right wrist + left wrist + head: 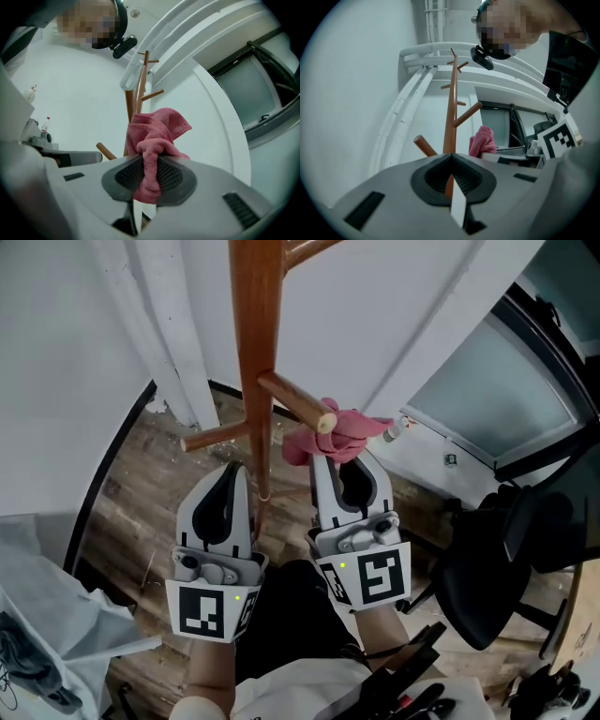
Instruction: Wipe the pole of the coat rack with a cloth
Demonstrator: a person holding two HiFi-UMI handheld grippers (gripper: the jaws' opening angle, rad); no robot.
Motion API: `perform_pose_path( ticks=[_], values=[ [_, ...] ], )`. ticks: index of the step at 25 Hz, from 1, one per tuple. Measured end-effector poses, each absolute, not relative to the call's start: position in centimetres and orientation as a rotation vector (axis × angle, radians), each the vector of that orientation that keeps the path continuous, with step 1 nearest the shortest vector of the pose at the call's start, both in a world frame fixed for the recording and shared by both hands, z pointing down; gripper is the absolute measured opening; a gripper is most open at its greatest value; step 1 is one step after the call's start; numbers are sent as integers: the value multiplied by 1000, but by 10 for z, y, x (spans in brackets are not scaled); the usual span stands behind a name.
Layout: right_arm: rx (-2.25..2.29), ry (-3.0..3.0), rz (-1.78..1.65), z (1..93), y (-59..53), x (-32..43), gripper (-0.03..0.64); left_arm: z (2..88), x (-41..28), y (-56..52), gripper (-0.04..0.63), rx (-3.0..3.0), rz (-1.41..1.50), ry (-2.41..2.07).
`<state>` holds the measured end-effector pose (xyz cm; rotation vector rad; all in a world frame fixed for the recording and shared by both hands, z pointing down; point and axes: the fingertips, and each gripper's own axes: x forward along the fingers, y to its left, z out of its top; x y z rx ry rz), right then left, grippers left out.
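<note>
The coat rack's brown wooden pole (pixel 255 334) rises in the middle of the head view, with pegs (pixel 298 401) sticking out low down. My right gripper (pixel 328 460) is shut on a pink cloth (pixel 342 432), which bunches just right of the pole, behind a peg's end. In the right gripper view the cloth (pixel 157 131) fills the jaws of that gripper (pixel 149 157), with the pole (pixel 140 84) behind it. My left gripper (pixel 236 472) is shut and empty, its tips just left of the pole's lower part. In the left gripper view the pole (pixel 451 112) stands straight ahead of the left gripper (pixel 451 157), and the cloth (pixel 482 140) shows to its right.
White curved walls and pipes (pixel 178 343) stand behind the rack. A glass panel (pixel 497 390) is at the right, a black office chair (pixel 506 559) below it. A white plastic bag (pixel 37 615) lies at the left on the wooden floor (pixel 141 512).
</note>
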<state>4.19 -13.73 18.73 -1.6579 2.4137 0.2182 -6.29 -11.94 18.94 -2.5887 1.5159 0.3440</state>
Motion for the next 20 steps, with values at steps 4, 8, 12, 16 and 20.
perform_pose_path(
  ticks=[4, 8, 12, 16, 20],
  values=[
    [-1580, 2418, 287, 190, -147, 34, 74, 204, -66, -135, 14, -2578, 368, 1501],
    [-1490, 2405, 380, 193, -150, 27, 74, 214, -72, -147, 14, -2585, 424, 1484],
    [-1413, 2390, 489, 201, -155, 23, 74, 222, -76, -160, 14, -2558, 448, 1449],
    [-1352, 2376, 560, 212, -158, 21, 74, 232, -81, -168, 14, -2565, 454, 1396],
    [-1308, 2372, 661, 221, -158, 17, 73, 238, -83, -175, 14, -2537, 478, 1366]
  ],
)
